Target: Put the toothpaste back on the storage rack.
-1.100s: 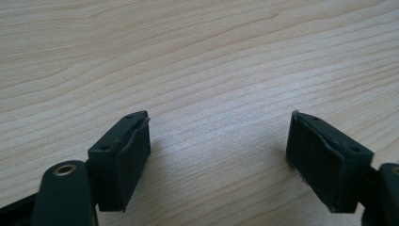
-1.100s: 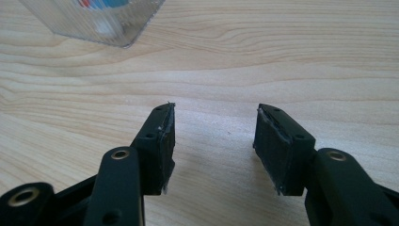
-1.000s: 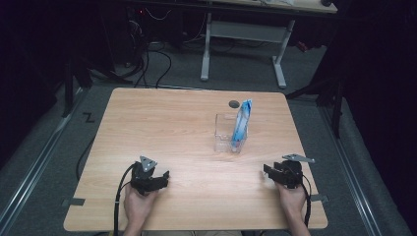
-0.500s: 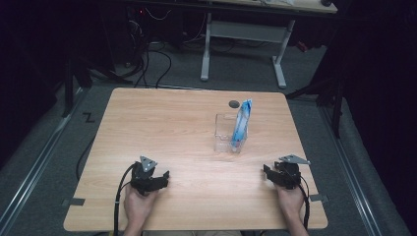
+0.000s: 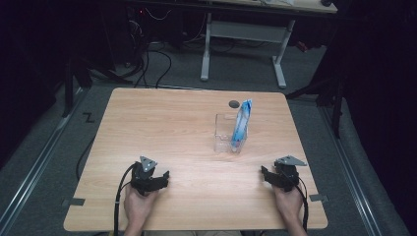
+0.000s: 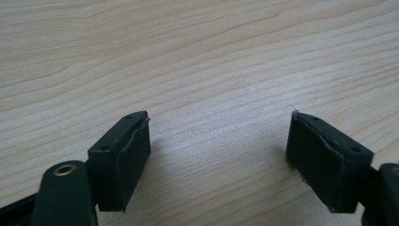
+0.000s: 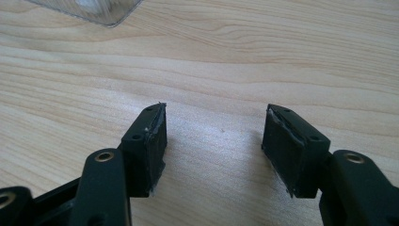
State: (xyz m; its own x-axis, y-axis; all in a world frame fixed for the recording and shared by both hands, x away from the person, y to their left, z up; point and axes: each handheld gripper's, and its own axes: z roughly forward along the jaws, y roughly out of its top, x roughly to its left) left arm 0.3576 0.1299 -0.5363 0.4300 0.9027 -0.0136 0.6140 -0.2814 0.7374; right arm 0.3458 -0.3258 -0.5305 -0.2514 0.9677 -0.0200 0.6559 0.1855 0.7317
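Left gripper (image 5: 160, 178) sits low at the near left of the wooden table (image 5: 162, 123), jaws spread wide over bare wood (nothing between them). Right gripper (image 5: 268, 176) at the near right, jaws likewise spread and empty. A clear plastic box (image 5: 224, 133) stands right of centre, well apart from both, with a blue packet (image 5: 241, 123) upright in it, leaning on its right wall.

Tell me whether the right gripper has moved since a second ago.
Barely, if at all. The right gripper sits at the same spot near the table's front right edge, below the clear box, jaws open.
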